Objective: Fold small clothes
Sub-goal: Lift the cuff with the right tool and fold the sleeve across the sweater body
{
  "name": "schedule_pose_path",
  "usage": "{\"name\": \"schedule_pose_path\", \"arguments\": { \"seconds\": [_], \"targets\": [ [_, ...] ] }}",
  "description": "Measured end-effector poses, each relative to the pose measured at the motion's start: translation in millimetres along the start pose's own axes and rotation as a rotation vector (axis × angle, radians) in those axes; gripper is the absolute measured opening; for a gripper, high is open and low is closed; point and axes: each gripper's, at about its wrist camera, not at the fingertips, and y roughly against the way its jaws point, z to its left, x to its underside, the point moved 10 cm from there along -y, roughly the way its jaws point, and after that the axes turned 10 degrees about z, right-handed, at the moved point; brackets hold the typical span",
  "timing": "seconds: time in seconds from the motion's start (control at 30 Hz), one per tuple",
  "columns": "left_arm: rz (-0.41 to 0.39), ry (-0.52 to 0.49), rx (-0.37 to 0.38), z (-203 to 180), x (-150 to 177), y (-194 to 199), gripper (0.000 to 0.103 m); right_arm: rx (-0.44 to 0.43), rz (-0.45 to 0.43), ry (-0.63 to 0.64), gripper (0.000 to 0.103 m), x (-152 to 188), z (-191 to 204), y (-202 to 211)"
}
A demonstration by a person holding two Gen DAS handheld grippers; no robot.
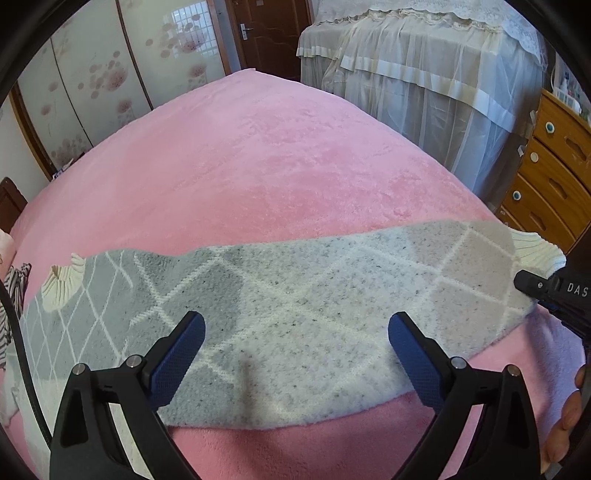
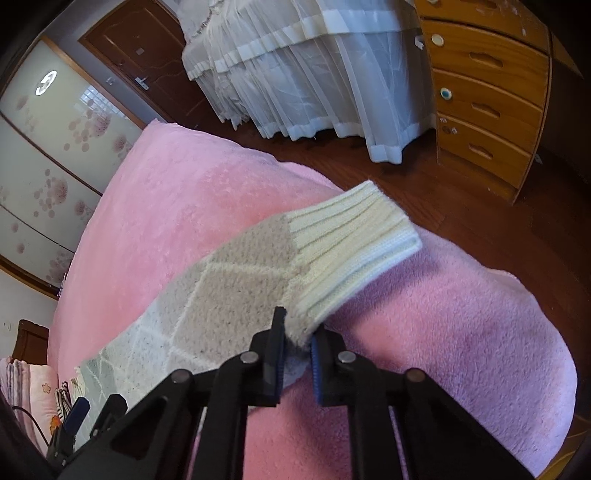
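Note:
A small knit sweater (image 1: 314, 280), grey, speckled white and beige with a diamond pattern and cream ribbed cuffs, lies stretched sideways across the pink bed (image 1: 258, 147). My left gripper (image 1: 295, 321) stands open low over its near hem, the blue pads wide apart with cloth under them. In the right wrist view my right gripper (image 2: 297, 332) is shut on the edge of the sweater (image 2: 229, 280), just below the cream cuff (image 2: 351, 251), which juts up and to the right. The right gripper (image 1: 546, 291) also shows at the sweater's right end in the left wrist view.
A striped garment (image 1: 14, 291) lies at the bed's left edge. A lilac blanket (image 2: 461, 314) covers the near right corner of the bed. Beyond the bed stand a wooden dresser (image 2: 487, 92), furniture draped in white net (image 1: 424, 74) and a brown door (image 1: 273, 33). A person's hand (image 1: 569, 424) shows at the right.

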Motion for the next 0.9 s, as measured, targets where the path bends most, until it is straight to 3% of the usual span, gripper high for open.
{"name": "schedule_pose_path", "arguments": {
  "seconds": [0.2,0.57,0.7,0.9],
  "targets": [
    [-0.007,0.038,0.056,7,5,21,0.097,-0.023,-0.060,0.059,0.010,-1,18,23],
    [-0.017,0.051,0.015,54,15,58,0.097,-0.079,-0.158,0.305,0.010,15,101,78],
    [-0.004,0.079,0.016,78,22,69,0.096,-0.102,-0.162,0.385,0.010,27,132,89],
    [-0.035,0.088,0.015,129,33,101,0.096,-0.205,-0.118,0.492,0.010,69,186,103]
  ]
}}
